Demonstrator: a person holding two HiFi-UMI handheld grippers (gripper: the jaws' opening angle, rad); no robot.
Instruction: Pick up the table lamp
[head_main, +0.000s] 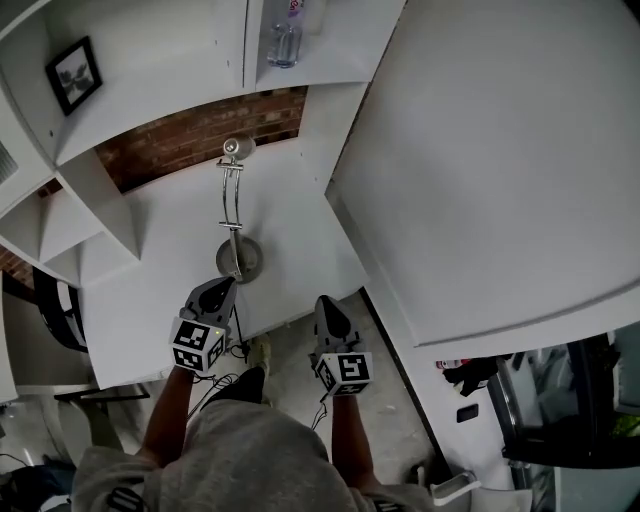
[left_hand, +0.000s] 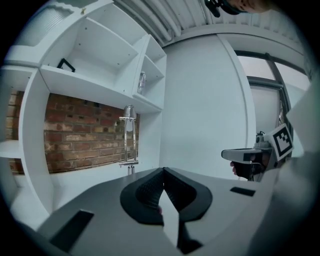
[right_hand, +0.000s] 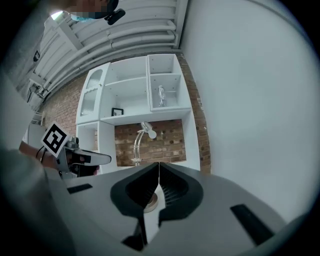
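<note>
Looking steeply down through the head view, I am seeing a broad white wall panel (head_main: 500, 170) filling the right side of the scene. A white shelving unit (head_main: 150, 90) is taking up the upper left. Below it a white desk (head_main: 160, 290) is reaching out toward me, backed by a strip of red brick wall (head_main: 200, 130).

The table lamp (head_main: 232, 205) is standing upright on that desk. Its round base is resting on the desk top and its thin metal arm is rising to a small head up near the brick.

I am holding the left gripper (head_main: 224, 287) over the front part of the desk, pointing at the lamp. Its tip is lying just short of the base, and the left gripper view is showing the lamp ahead and clear of it. Its jaws are pressing tip to tip, with nothing between them.

The right gripper (head_main: 322, 302) is hanging past the desk's front edge, off to the right of the lamp and apart from it. Its jaws are also meeting in a thin seam and gripping nothing.

A small black picture frame (head_main: 73, 75) is leaning in an upper shelf compartment. A glass bottle (head_main: 284, 40) is standing in the compartment beside it.
</note>
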